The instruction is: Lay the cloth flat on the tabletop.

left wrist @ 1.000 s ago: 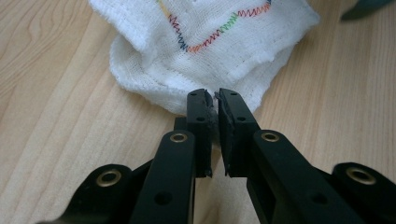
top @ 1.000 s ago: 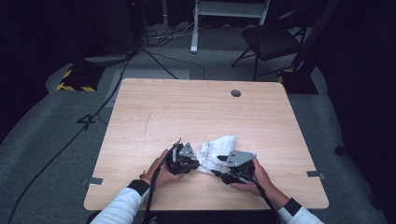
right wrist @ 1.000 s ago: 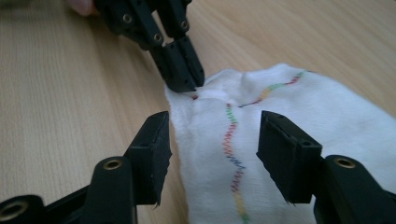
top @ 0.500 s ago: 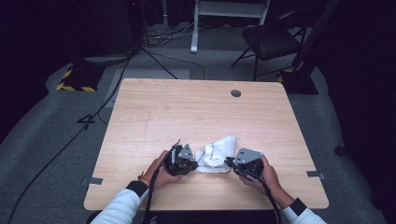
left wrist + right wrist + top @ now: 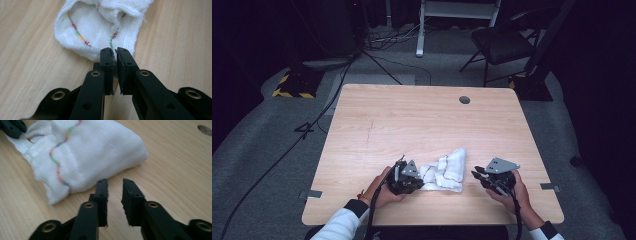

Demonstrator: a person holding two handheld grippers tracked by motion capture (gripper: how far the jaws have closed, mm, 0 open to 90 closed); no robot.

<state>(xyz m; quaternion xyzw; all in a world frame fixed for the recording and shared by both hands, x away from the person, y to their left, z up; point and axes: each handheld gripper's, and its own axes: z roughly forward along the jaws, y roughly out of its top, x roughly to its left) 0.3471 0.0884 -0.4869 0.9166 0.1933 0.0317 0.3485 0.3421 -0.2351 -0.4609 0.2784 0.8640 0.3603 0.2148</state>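
A crumpled white cloth (image 5: 444,172) with wavy coloured stitching lies near the table's front edge, between my two grippers. My left gripper (image 5: 418,183) is at the cloth's left end. In the left gripper view its jaws (image 5: 113,51) are pressed together on the near hem of the cloth (image 5: 100,27). My right gripper (image 5: 476,175) is a short way right of the cloth, apart from it. In the right gripper view its jaws (image 5: 115,182) stand open over bare wood just short of the cloth (image 5: 95,152). The left gripper's tip (image 5: 11,127) shows at the cloth's far corner.
The wooden table (image 5: 412,125) has a round cable hole (image 5: 464,100) at its back right. Beyond the table, on the grey floor, are a dark chair (image 5: 502,45), a white stand and trailing cables.
My right gripper has let go of the cloth and drawn back to the right, and now stands open. The cloth has settled into a heap. The left gripper has stayed put.
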